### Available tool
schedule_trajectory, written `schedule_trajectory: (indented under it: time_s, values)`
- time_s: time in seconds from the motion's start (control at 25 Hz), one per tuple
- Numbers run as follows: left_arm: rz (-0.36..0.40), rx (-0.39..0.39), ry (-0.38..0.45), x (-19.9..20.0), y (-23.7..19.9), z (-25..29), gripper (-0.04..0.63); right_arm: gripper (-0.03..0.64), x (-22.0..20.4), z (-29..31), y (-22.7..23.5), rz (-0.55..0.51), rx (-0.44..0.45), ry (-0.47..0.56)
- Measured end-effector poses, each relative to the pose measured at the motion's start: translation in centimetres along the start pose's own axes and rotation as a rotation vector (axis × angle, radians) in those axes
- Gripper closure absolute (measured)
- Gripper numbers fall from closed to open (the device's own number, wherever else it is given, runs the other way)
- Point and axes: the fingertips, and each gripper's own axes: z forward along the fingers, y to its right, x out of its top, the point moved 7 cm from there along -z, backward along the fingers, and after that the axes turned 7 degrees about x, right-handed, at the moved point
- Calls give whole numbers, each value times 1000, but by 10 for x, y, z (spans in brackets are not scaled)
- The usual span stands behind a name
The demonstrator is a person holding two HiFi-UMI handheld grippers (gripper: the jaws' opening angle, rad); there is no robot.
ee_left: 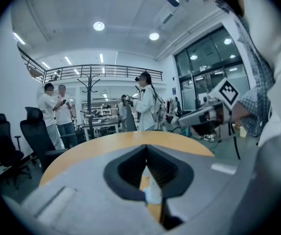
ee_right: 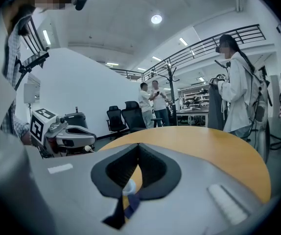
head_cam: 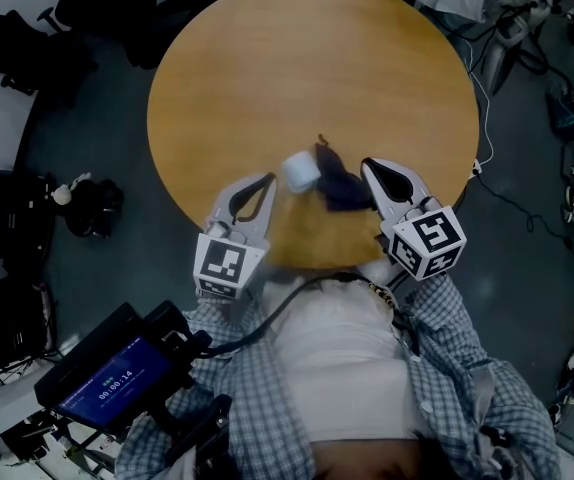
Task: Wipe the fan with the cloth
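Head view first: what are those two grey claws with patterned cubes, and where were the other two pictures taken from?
There is no robot here. A person holds a tool in each hand: the left gripper and the right gripper. The head view comes from a camera on the person's head, looking down. The other two pictures come from a camera riding on each gripper, looking along its jaws. On the round wooden table lie a small white fan and a dark cloth. Both pairs of jaws are shut and hold nothing.
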Motion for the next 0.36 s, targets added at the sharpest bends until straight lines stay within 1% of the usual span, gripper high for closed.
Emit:
schedule_trajectory:
  time_s: [0.36]
  values:
    - [1, -7, -1, 0, 1, 2, 595, 614, -3, -3, 1, 4, -4, -10]
